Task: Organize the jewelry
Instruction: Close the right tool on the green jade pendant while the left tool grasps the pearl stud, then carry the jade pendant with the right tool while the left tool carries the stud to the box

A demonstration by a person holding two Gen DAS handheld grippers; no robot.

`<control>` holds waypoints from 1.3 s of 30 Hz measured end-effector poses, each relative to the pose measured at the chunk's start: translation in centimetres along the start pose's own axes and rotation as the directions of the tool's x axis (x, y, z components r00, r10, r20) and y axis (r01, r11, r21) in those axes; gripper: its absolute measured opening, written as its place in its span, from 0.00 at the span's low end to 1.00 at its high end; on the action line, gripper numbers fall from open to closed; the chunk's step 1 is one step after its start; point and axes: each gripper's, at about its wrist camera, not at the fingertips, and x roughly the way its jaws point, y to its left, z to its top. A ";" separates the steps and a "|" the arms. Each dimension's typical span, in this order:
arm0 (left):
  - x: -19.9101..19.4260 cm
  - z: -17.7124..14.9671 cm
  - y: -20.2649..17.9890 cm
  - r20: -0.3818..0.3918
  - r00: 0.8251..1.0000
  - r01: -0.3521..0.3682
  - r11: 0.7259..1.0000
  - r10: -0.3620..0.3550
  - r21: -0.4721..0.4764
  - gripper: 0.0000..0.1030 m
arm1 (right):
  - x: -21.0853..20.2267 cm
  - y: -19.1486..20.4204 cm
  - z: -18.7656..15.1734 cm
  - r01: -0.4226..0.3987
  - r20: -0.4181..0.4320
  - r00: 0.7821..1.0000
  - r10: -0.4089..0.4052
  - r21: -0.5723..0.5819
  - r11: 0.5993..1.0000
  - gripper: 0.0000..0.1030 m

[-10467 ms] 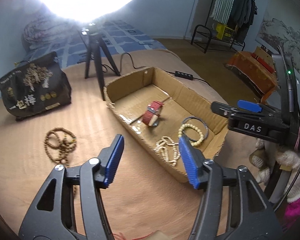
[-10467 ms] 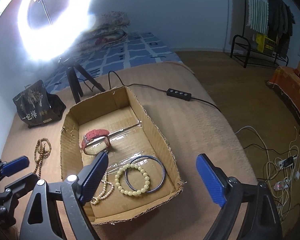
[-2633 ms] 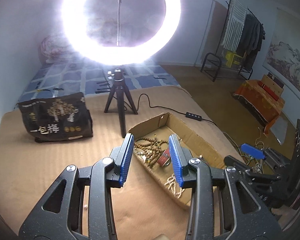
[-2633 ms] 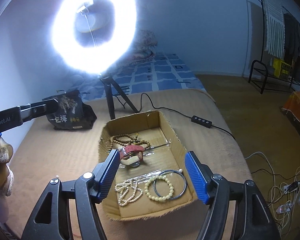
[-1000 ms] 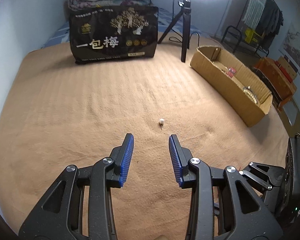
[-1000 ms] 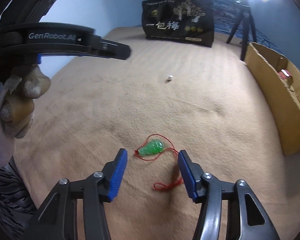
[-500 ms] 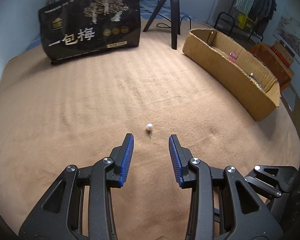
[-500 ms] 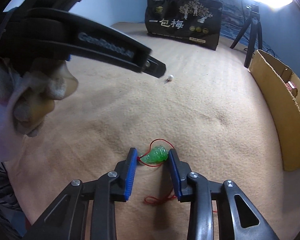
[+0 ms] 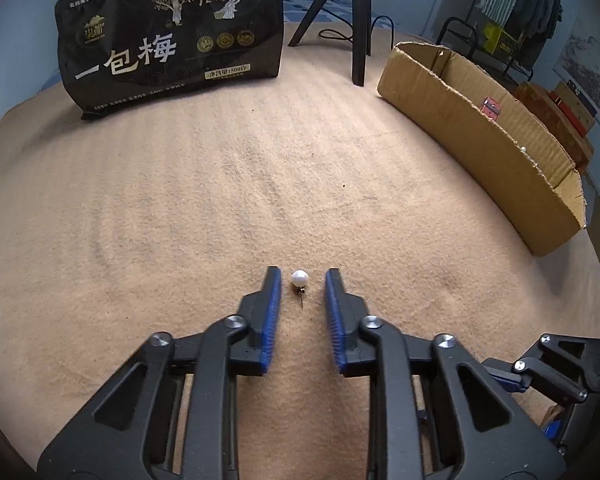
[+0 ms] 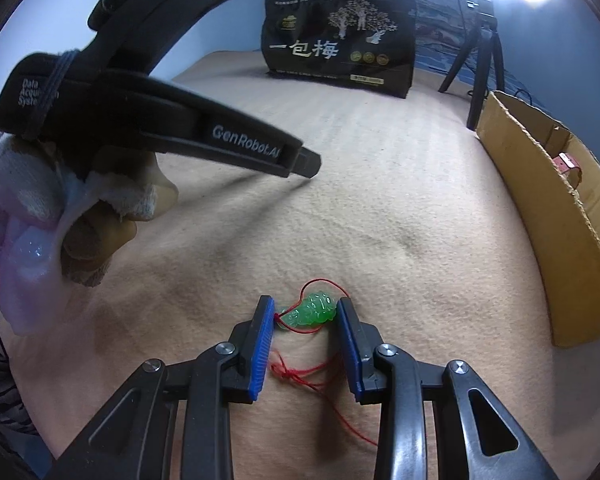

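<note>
1. the pearl earring (image 9: 299, 279) sits on the tan blanket (image 9: 180, 208) right between the tips of the left gripper (image 9: 300, 280). its little pin points back toward the gripper, so the long axis runs along the fingers, not across them. jaws are apart with a gap on both sides of the pearl, nothing gripped yet.
2. the green pendant (image 10: 310, 312) on its red cord (image 10: 296, 374) lies between the tips of the right gripper (image 10: 307, 312), long side running across from pad to pad. the pads look to be just touching or nearly touching its ends. honestly can't tell if it's pinched yet.
3. so each hand already has its own piece lined up. my guess is the next move is just squeeze and lift, and the pearl looks like the fiddly one, tiny and round.
4. the cardboard box (image 9: 480, 132) is off to the right of both grippers, well apart. from this low angle only a bit of something red (image 9: 492, 106) and a small white bead (image 9: 523, 148) peek over the rim.
5. the black snack bag (image 9: 172, 28) and tripod (image 9: 358, 20) stand at the far end.
</note>
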 end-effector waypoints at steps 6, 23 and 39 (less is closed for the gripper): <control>0.4 0.1 -0.2 0.001 1.000 -0.001 1.000 0.001 0.005 0.07 | 0.1 -0.5 0.2 0.005 0.000 1.000 -0.005 0.011 1.000 0.31; -2.0 0.3 0.4 0.051 0.998 -0.029 0.999 0.030 -0.020 0.07 | -0.4 -1.8 0.6 0.023 0.014 1.000 -0.023 0.056 0.998 0.31; -7.9 2.1 -3.5 0.186 0.982 0.035 0.999 -0.035 0.003 0.07 | -5.1 -5.2 2.9 0.050 0.118 0.991 -0.069 0.153 0.987 0.30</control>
